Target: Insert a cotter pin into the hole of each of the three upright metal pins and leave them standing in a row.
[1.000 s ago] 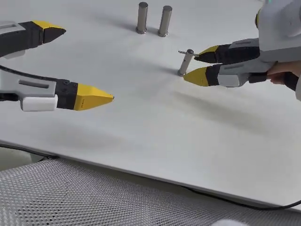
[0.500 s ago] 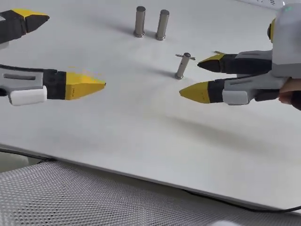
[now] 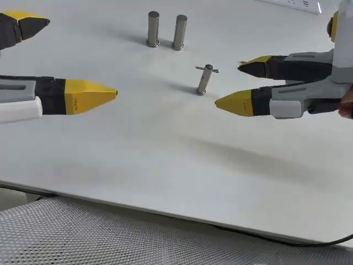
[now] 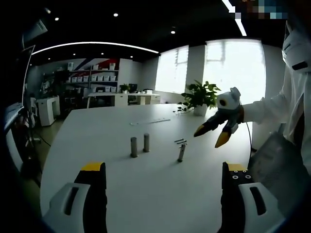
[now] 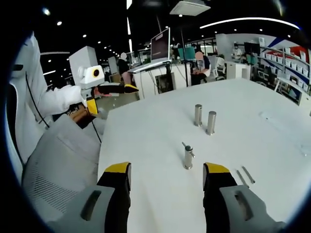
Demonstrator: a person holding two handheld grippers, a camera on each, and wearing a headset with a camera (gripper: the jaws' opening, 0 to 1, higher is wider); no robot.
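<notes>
Tongs on right [image 3: 228, 85] level, agape, near pin [image 3: 204, 80].

Two upright pins [image 3: 153, 29], third pin [image 3: 203, 83] with cotter pin [image 3: 207, 69]

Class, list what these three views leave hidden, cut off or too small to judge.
- Left rear pin, right rear pin: holes too small, head view.
- Cotter pin in front pin: seating depth too small, head view.
- Loose strips, right gripper view: too thin to identify.
- Left gripper: body cut by head view's left edge.
</notes>
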